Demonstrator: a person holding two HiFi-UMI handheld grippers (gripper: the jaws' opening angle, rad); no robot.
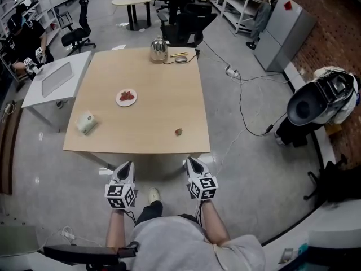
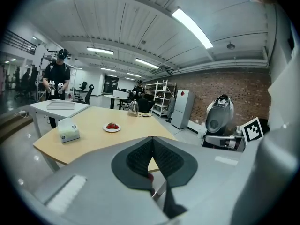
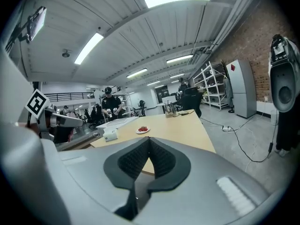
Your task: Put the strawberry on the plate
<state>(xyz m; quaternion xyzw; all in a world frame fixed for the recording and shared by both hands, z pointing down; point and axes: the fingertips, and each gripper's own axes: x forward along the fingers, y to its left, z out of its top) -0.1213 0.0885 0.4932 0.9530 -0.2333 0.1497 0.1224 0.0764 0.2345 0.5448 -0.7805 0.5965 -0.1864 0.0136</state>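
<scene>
Single small red strawberry (image 1: 178, 131): lies alone on the light wooden square counter (image 1: 146, 117), near its front edge, right of centre. It is well apart from the plate and touches nothing else. At this size it reads as a reddish speck, and its shape cannot be made out.

Small round white plate (image 1: 118, 98): sits left of centre on the counter, further back than the strawberry. It carries a red heap, probably more strawberries, but how many cannot be told.

Left gripper (image 1: 128, 164) and right gripper (image 1: 189, 160): both are held off the counter, just short of its front edge, with the marker cubes toward the person. In each gripper view the dark ribbed pads meet at the tips, so the jaws are closed with nothing held. The right gripper is the nearer one to the strawberry.

Visibility: the right gripper view does not show the lone strawberry, as the gripper's grey body covers the near part of the counter. The left gripper view shows a small red patch in the slot below the pads, but what it is cannot be told.

Also on the counter: a pale tissue box (image 1: 86, 122) at front left and a metal kettle (image 1: 159, 49) at the far edge.
</scene>
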